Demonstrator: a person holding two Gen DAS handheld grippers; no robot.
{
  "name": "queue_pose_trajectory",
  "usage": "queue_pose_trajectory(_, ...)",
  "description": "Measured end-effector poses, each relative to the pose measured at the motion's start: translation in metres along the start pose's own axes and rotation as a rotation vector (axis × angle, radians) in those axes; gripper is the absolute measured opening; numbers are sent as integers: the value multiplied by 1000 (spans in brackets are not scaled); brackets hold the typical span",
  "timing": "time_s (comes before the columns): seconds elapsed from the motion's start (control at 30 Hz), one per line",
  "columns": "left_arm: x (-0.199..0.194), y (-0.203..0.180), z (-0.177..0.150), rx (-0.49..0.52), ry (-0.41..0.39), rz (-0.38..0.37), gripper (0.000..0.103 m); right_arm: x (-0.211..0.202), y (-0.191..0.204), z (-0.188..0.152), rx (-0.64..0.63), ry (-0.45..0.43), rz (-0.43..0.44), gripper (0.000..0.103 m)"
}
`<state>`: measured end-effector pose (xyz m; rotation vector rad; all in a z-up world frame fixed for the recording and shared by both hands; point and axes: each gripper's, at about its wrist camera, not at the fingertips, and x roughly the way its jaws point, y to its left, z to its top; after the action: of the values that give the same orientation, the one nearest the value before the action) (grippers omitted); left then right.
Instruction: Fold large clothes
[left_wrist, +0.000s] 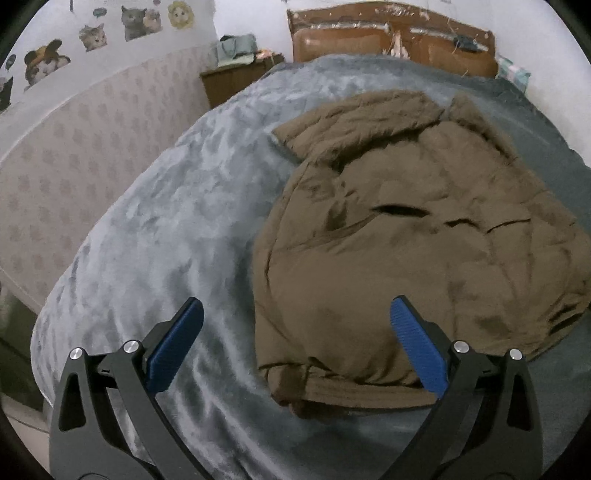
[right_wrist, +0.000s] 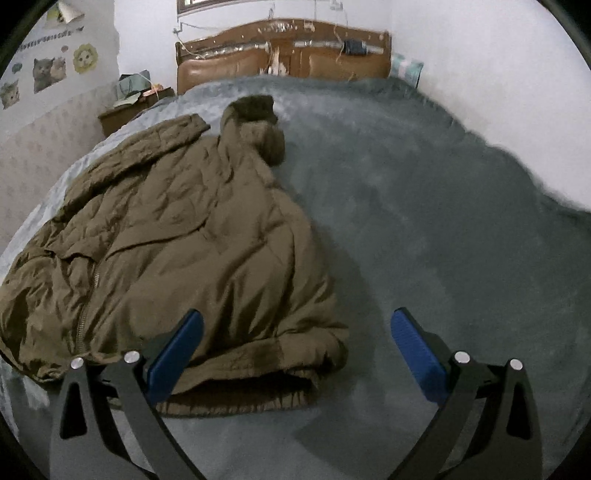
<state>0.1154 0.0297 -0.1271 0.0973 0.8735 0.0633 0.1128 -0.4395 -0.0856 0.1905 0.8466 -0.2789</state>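
Note:
A large olive-brown padded jacket (left_wrist: 406, 236) lies spread on a grey plush bedspread (left_wrist: 177, 229). Its hem faces me and its collar points to the headboard. It also shows in the right wrist view (right_wrist: 177, 236), with a zip down its left part and a furry hood at the far end. My left gripper (left_wrist: 295, 314) is open and empty, held above the jacket's near left hem corner. My right gripper (right_wrist: 297, 325) is open and empty, held above the jacket's near right hem corner.
A brown wooden headboard (right_wrist: 284, 55) stands at the far end of the bed. A wooden nightstand (left_wrist: 236, 79) with bags on it stands at the far left. A wall with cat stickers (left_wrist: 92, 37) runs along the left. Bare bedspread (right_wrist: 443, 221) lies right of the jacket.

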Motion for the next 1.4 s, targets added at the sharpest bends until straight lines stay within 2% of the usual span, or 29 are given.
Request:
queue_pose_trajectory(0.2, 33, 11, -11, -36, 50, -22, 100, 42, -5, -11, -1, 71, 55, 100)
queue_pose_trajectory(0.23, 42, 11, -14, -22, 66, -15, 100, 46, -5, -13, -6, 81, 62, 96)
queue_pose_trajectory(0.3, 52, 6, -17, 15, 83, -14, 96, 56, -3, -18, -5, 116, 101, 83)
queue_pose_trajectory(0.37, 62, 1, -19, 43, 99, -26, 90, 62, -2, -23, 17, 136, 146, 64)
queue_pose_trajectory(0.4, 65, 0, -19, 47, 106, -39, 83, 61, -1, -24, 18, 134, 152, 60)
queue_pose_trajectory(0.43, 68, -2, -19, 48, 115, -56, 76, 60, 1, -23, 13, 130, 161, 47)
queue_pose_trajectory(0.47, 70, -4, -19, 48, 124, -74, 64, 58, 3, -23, 8, 133, 173, 32)
queue_pose_trajectory(0.5, 71, -7, -18, 51, 136, -86, 56, 55, 5, -22, -4, 134, 172, 27)
queue_pose_trajectory(0.57, 71, -14, -16, 66, 137, -81, 45, 46, 10, -24, -40, 129, 149, 19)
queue_pose_trajectory(0.67, 68, -20, -16, 75, 135, -78, 37, 30, 13, -30, -95, 120, 77, 16)
queue_pose_trajectory(0.8, 62, -18, -19, 61, 138, -89, 29, 10, 3, -42, -75, 114, 44, 15)
queue_pose_trajectory(1.03, 37, -21, -36, 64, 126, -100, 28, -32, -10, -69, -44, 111, 13, 15)
queue_pose_trajectory(1.2, 19, -5, -57, 26, 125, -135, 28, -75, -12, -103, -17, 133, 12, 15)
queue_pose_trajectory(1.4, 12, 4, -61, 65, 103, -124, 27, -83, -3, -110, 8, 151, 14, 16)
